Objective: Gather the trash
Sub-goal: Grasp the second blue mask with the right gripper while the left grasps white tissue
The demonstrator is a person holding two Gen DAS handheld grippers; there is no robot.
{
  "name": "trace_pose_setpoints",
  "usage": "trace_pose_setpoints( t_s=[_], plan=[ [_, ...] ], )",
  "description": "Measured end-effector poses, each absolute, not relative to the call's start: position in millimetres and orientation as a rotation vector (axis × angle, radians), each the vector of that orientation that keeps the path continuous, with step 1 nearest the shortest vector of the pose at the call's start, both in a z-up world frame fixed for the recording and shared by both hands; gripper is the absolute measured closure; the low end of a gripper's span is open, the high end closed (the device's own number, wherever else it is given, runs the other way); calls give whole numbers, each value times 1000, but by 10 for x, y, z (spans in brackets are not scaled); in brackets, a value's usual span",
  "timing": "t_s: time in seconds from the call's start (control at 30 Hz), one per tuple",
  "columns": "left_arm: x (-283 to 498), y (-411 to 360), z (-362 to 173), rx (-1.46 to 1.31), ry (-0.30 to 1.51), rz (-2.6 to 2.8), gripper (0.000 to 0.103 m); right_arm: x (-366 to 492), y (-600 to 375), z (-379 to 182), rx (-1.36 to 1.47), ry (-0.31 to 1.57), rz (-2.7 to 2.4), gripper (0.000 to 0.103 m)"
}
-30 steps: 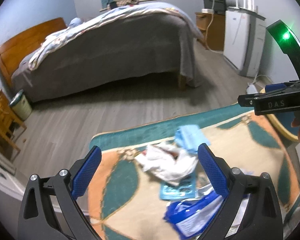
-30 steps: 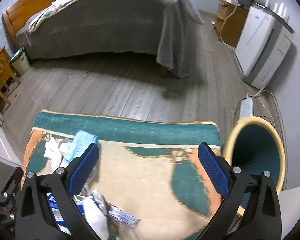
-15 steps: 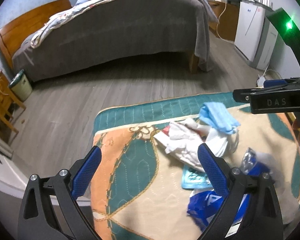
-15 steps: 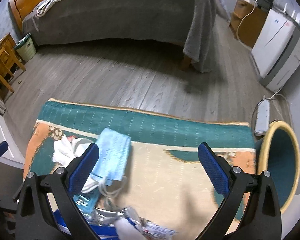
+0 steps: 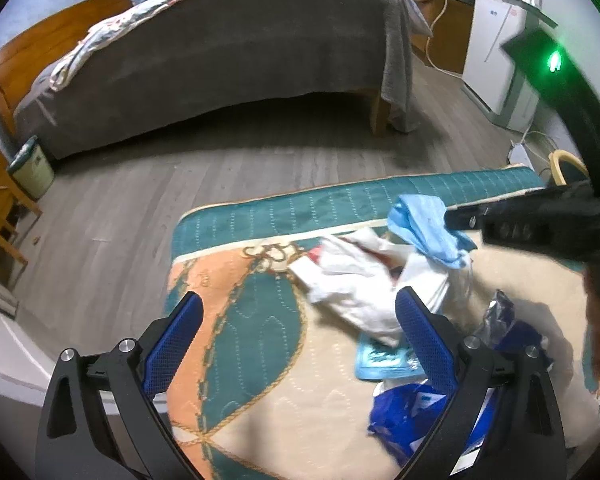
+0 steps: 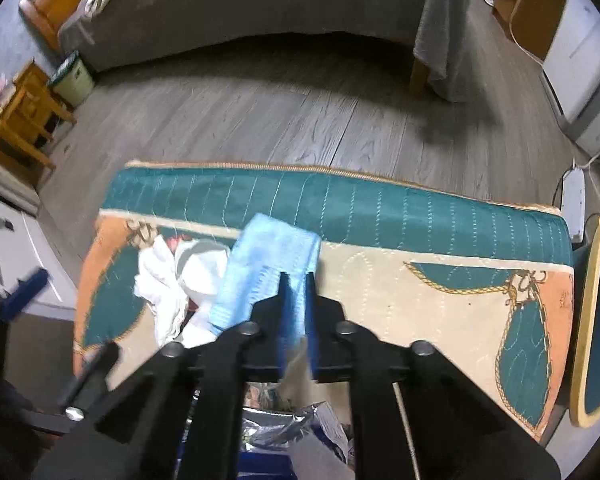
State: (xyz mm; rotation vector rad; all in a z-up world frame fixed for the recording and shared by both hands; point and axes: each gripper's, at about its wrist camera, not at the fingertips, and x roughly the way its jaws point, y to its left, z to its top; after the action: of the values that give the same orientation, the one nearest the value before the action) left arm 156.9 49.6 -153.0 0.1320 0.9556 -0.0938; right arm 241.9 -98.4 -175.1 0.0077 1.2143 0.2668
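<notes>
One blue mask (image 6: 268,264), two claws (image 6: 296,292)

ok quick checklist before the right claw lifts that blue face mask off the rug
1. Right claw closed on the blue face mask: ok, jaws have just closed with mask cloth between them.
2. Only the mask caught: cannot tell; white tissue lies right beside it.
3. Left claw out of the way: ok, open, holding nothing.
4. Round bin at the rug's right end: ok, opening unobstructed.
</notes>
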Motion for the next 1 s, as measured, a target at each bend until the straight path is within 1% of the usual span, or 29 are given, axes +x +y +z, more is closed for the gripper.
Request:
trace_pose_setpoints(
  t_s=[0.07,0.2,0.23,0.27,0.3,0.37,0.43,0.47,0.5,0.53,0.57,0.6,0.7,0.73,0.77,0.83,0.87,0.9,0.93,0.97,1.0],
  plan=[
    [1583,433,-1582,135,970,-113,7,2404,-1015,-1671,4,1189,269,103],
    [1655,306,-1721,99,1028,-163,14,2392,-1052,-1627,1,1179,277,103],
    [1664,284,-1740,99,1036,-171,21,2390,-1059,-1629,-1,1181,281,103],
    [1678,256,-1767,97,1050,-182,33,2403,-1073,-1626,-1,1185,286,103],
    [1692,239,-1793,89,1068,-194,41,2409,-1075,-1639,4,1194,298,103],
    [1719,206,-1858,67,1113,-225,79,2400,-1081,-1665,-2,1199,300,102],
    [1708,174,-1869,76,1121,-236,85,2399,-1059,-1691,-30,1200,294,100],
    [1694,161,-1852,85,1112,-242,88,2400,-1047,-1703,-40,1198,292,96],
    [1685,157,-1840,89,1106,-244,88,2404,-1041,-1710,-43,1196,288,91],
    [1677,172,-1810,87,1096,-240,88,2407,-1036,-1712,-37,1196,289,76],
    [1670,187,-1783,87,1087,-230,88,2401,-1038,-1710,-27,1193,293,57],
    [1665,210,-1755,92,1077,-218,88,2404,-1034,-1699,-15,1186,295,50],
    [1665,323,-1685,101,1053,-178,88,2426,-1014,-1674,25,1170,307,44],
    [1673,366,-1681,87,1055,-172,88,2434,-999,-1677,33,1171,309,37],
    [1682,397,-1683,78,1057,-165,88,2441,-974,-1704,38,1176,318,35],
    [1695,417,-1692,76,1061,-160,88,2437,-910,-1783,17,1201,333,35],
    [1698,408,-1697,82,1063,-160,88,2433,-882,-1814,0,1212,336,37],
    [1699,401,-1694,88,1064,-160,88,2423,-855,-1850,-22,1227,339,44],
    [1701,388,-1691,97,1063,-162,88,2413,-846,-1871,-31,1236,345,67],
    [1688,385,-1681,104,1062,-166,88,2406,-839,-1886,-36,1250,347,82],
    [1683,372,-1667,112,1057,-168,88,2399,-840,-1878,-36,1253,347,85]
  ],
)
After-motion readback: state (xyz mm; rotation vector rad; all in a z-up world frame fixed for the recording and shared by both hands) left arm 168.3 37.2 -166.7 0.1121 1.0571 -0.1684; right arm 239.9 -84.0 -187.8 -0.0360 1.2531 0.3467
